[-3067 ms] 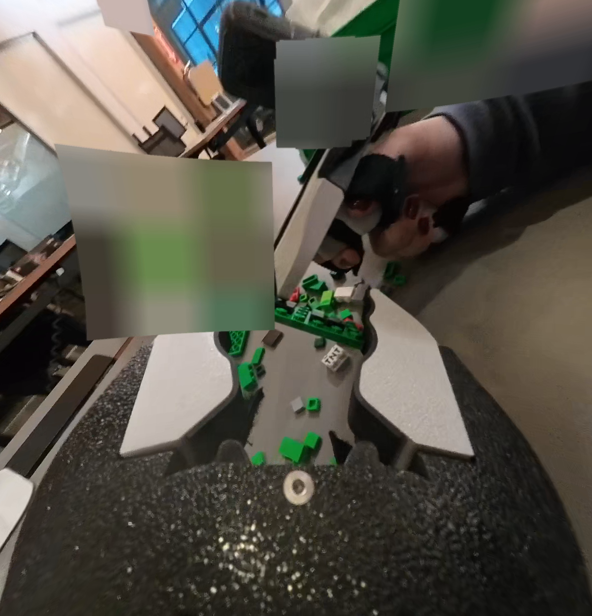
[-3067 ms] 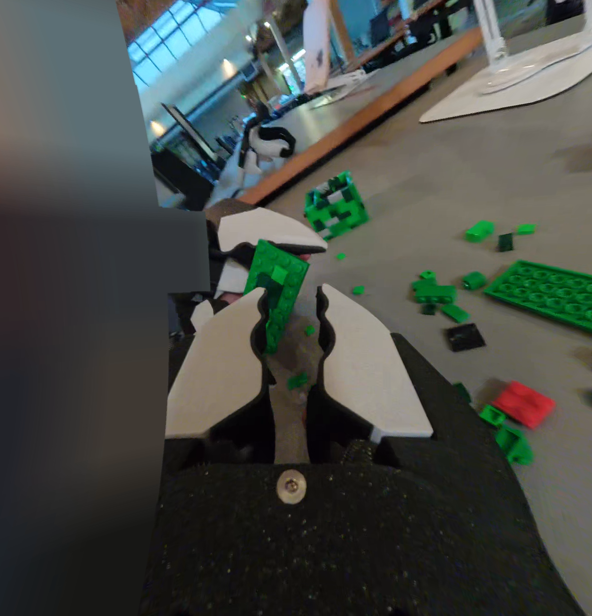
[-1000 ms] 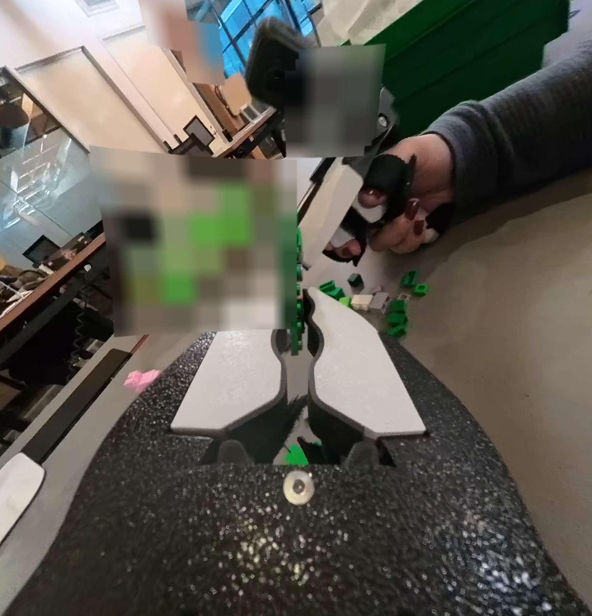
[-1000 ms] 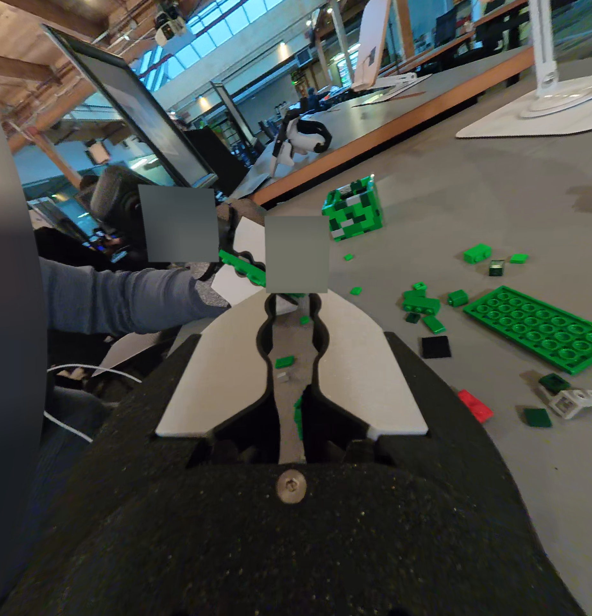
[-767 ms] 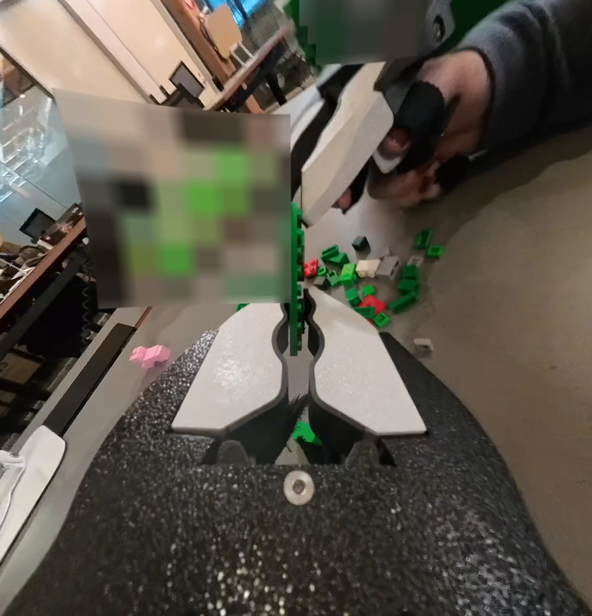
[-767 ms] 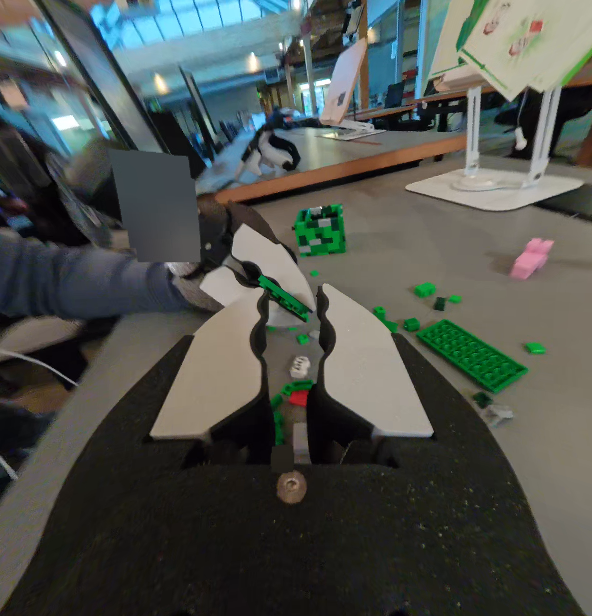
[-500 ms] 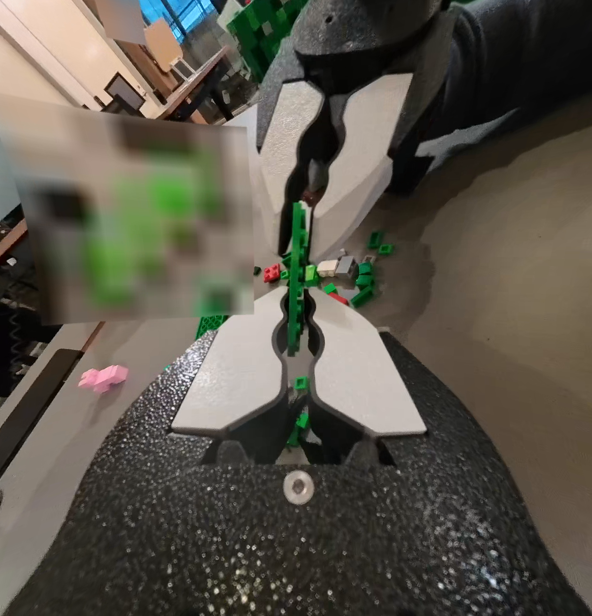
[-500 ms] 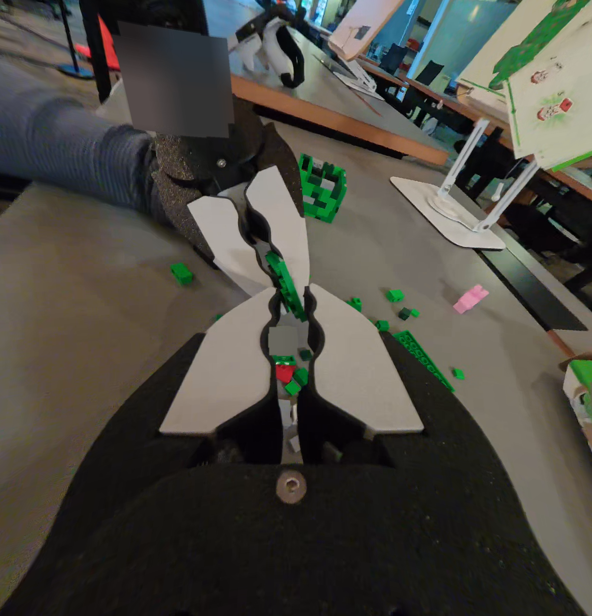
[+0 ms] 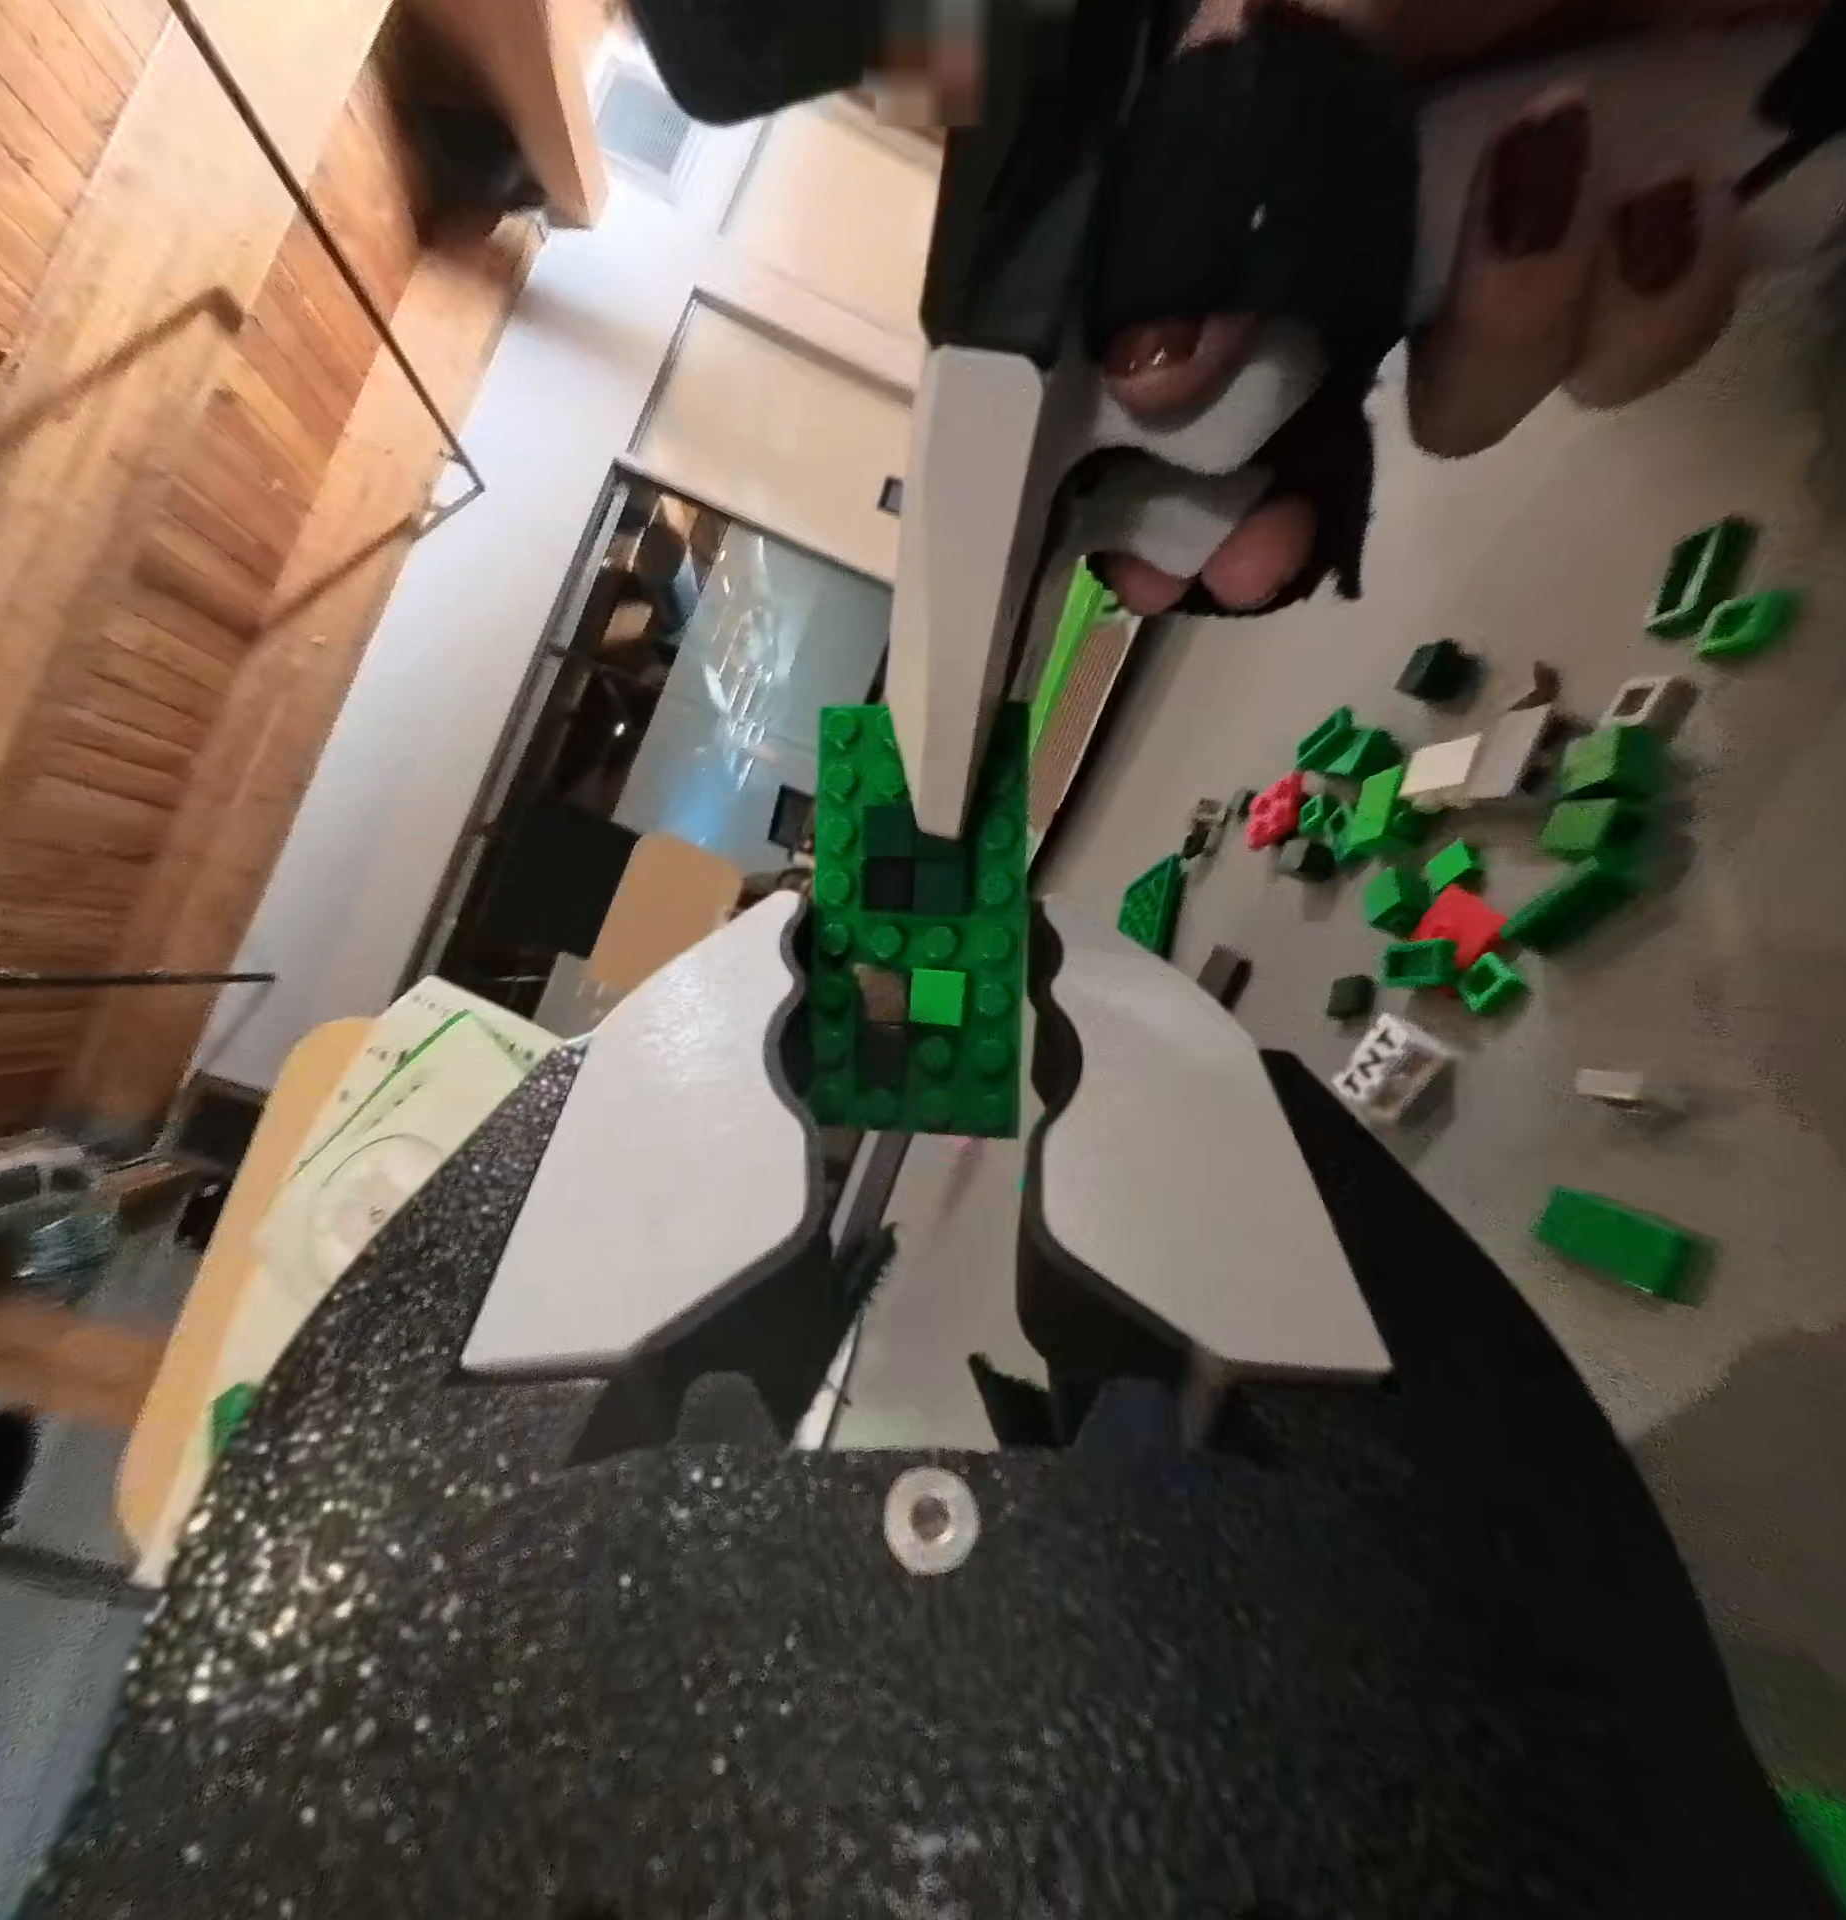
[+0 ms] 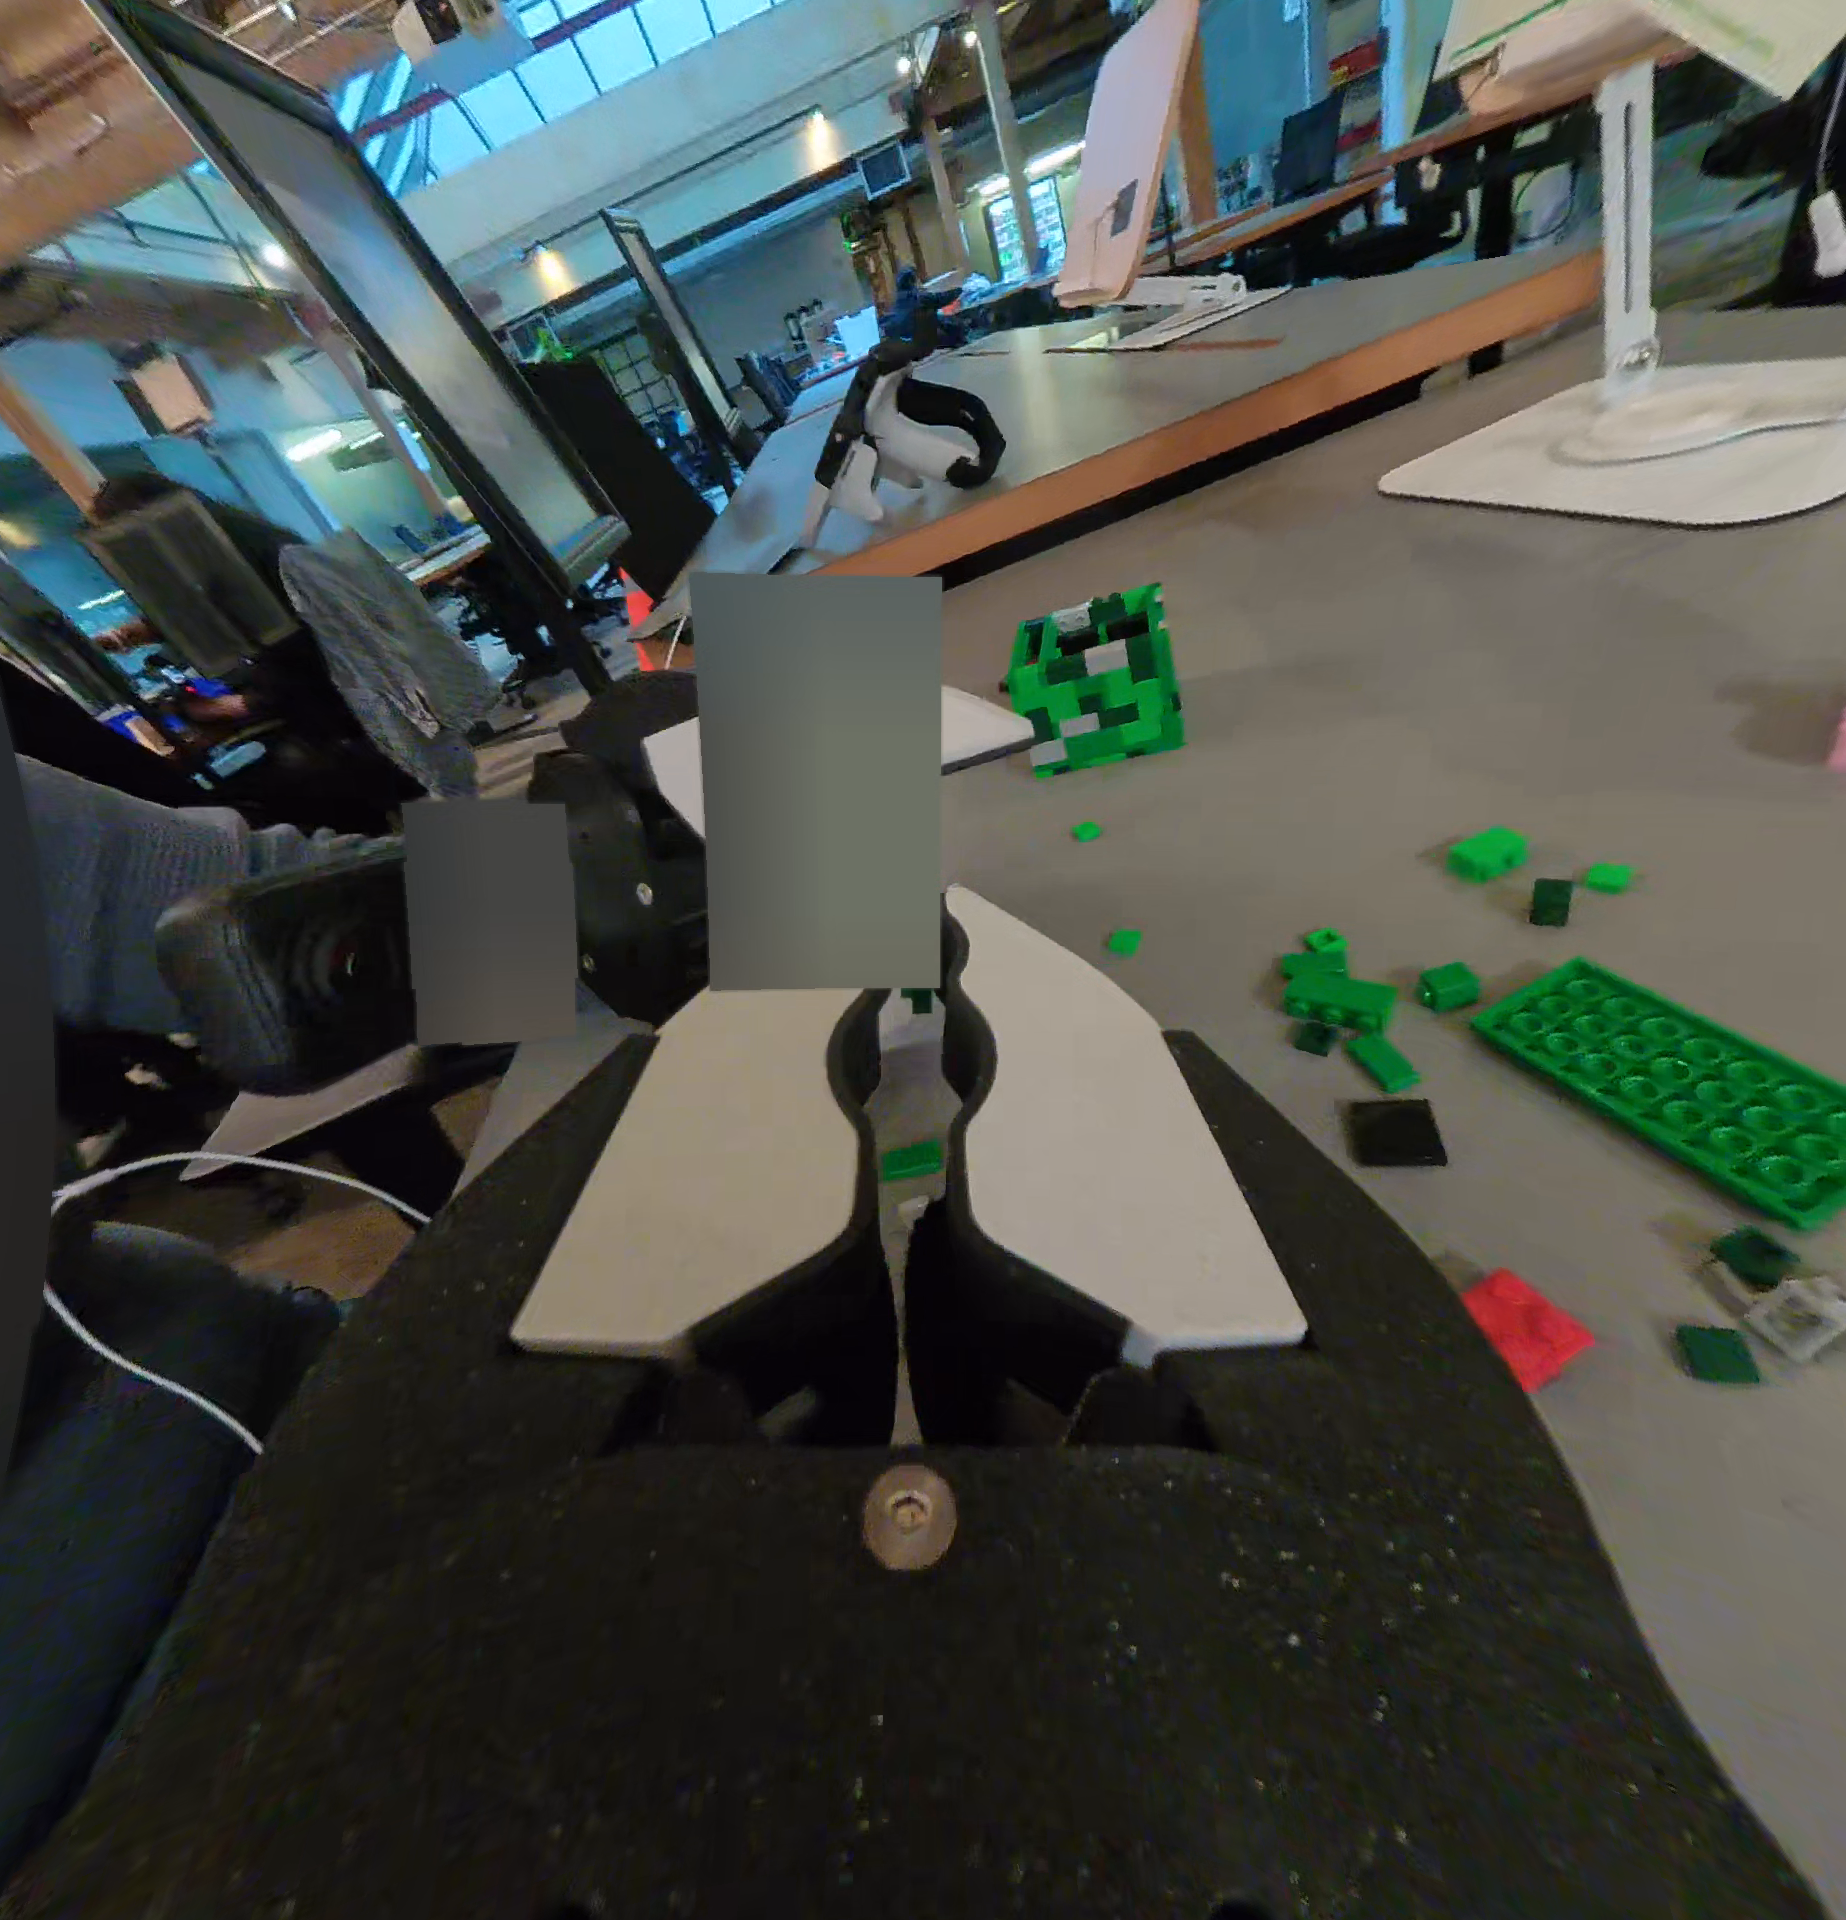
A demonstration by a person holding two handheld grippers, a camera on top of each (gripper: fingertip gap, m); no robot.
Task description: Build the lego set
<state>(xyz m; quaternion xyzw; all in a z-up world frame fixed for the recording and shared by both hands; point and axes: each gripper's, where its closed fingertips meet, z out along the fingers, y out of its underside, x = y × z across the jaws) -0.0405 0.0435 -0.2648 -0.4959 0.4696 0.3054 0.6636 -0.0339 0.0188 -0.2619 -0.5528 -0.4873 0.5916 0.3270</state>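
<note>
The left gripper (image 9: 917, 1023) is spread, its fingers flanking the green studded plate (image 9: 919, 925) without clamping it. The right gripper (image 9: 945, 769) pinches the plate's far end and holds it off the table, stud face toward the left wrist camera, probably for transfer or re-gripping. Loose green, red and white bricks (image 9: 1438, 831) lie beyond on the grey table (image 9: 1677, 1299); a part-built green cube (image 10: 1098, 681) stands well apart.

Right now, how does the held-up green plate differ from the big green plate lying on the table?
The held plate is in the air, pinched by the right gripper; the table plate lies flat. The held plate carries small tiles; the table plate is bare. Both are green.
</note>
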